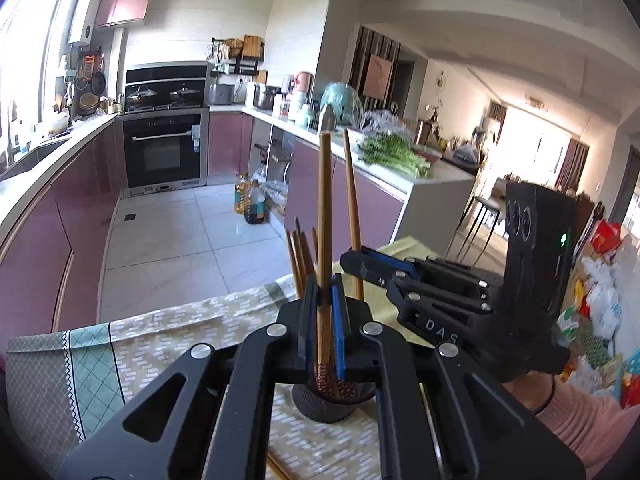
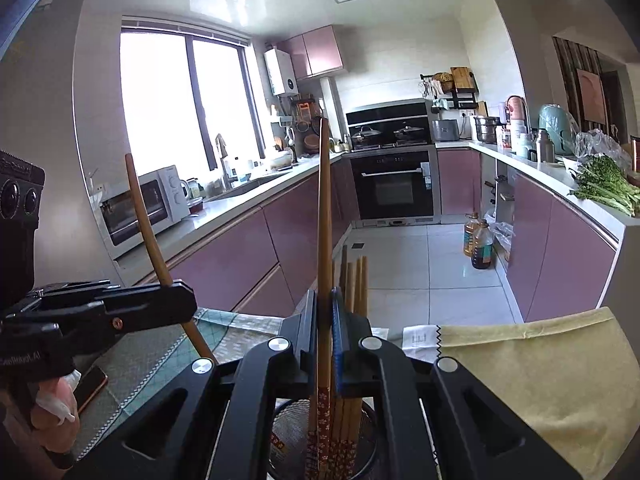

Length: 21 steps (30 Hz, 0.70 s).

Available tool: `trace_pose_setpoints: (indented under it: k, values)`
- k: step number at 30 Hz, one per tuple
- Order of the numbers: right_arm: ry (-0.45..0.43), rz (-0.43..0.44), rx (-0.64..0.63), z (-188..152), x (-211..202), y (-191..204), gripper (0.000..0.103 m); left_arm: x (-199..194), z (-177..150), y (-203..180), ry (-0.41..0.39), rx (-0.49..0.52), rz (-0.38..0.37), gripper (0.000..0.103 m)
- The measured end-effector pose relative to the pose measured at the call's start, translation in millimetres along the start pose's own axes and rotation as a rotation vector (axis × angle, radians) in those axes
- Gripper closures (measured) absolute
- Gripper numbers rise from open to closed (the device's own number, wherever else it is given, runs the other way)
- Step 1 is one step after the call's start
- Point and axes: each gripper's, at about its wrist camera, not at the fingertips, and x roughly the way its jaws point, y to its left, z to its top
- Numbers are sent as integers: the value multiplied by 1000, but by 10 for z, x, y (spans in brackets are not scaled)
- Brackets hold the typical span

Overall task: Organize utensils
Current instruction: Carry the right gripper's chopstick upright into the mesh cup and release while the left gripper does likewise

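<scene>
Left claw (image 1: 325,312) clamps chopstick (image 1: 325,216) | right claw (image 2: 325,320) likewise – mesh holder (image 2: 280,428) beneath | tablecloth (image 1: 168,332)

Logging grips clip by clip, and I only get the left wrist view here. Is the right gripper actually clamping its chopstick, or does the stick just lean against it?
Observer: Clamping. In the right wrist view the right gripper has its fingers shut on the chopstick, which stands upright between them.
Reviewer: Where does its lower end go?
Observer: Its red-patterned end appears to sit inside the mesh holder, among the other chopsticks standing there.
Reviewer: Anything near the left hand that I am missing?
Observer: A phone lies flat on the patterned cloth, right beside the left hand.
</scene>
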Motion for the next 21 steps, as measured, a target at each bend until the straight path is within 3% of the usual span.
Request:
trace_pose_setpoints:
  k: [11,21]
  values:
    - [127,-26,30,-263,108,-131,97,455,-297,78,197,45,-33,95]
    - [219,-44,49,-373,257,-167,97,755,-312,257,247,1,-25,95]
